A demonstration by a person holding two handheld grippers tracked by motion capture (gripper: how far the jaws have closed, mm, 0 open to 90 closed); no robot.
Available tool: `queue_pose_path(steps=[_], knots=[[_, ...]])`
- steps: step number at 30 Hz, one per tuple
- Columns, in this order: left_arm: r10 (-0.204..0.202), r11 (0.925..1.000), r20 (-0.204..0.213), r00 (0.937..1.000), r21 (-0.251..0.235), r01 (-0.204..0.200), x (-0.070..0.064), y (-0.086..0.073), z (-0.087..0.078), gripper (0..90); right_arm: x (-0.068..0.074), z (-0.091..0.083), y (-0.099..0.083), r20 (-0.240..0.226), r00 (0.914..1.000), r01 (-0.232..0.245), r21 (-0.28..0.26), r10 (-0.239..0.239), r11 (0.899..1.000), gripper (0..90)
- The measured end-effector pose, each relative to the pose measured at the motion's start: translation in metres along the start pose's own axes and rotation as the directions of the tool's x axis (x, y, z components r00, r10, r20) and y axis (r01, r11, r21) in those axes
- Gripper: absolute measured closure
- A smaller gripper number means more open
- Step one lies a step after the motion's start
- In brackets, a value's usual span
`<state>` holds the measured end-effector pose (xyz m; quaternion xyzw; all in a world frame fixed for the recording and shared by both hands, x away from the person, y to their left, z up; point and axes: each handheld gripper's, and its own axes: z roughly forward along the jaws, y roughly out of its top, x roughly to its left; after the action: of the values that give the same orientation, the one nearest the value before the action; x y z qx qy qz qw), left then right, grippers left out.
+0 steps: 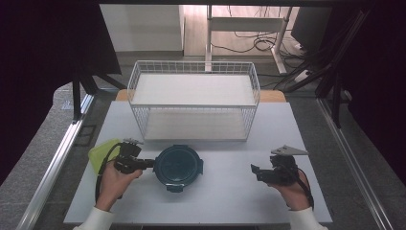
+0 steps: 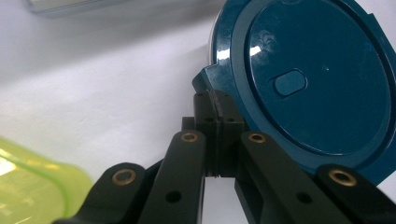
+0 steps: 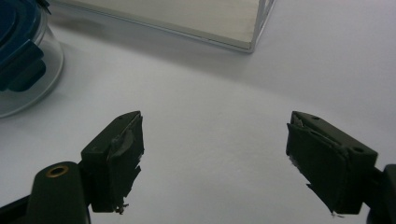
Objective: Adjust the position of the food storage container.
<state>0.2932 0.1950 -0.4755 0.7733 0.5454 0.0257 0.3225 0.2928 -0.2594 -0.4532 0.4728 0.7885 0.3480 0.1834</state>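
spanning most of the high view, the white table carries everything else. next in size is the white wire basket, standing at the table's far middle with its two shelves bare. nearer the person, just left of centre, sits the round container with its dark blue lid on top; the right gripper view shows a clear wall under that lid and a blue clip on its side. a yellow-green lid lies flat at the table's left, just beside the person's left hand.

the left gripper reaches in from the left, and its jaws are pressed together on the blue latch tab at the lid's near-left rim, with no gap visible between the pads. the right gripper is held low over the bare table at the right, well apart from the container, its jaws spread wide with nothing between them. the right hand grips it from behind.
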Motion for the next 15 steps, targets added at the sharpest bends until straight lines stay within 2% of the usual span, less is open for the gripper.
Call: queue_pose_path(steps=[15], knots=[[0.024,0.9997,0.025,0.9994,0.004,-0.024,-0.021,0.006,0.012,90.0,0.001,0.001,-0.001,0.002,1.0000,0.002,0.002,-0.002,1.000,18.9]])
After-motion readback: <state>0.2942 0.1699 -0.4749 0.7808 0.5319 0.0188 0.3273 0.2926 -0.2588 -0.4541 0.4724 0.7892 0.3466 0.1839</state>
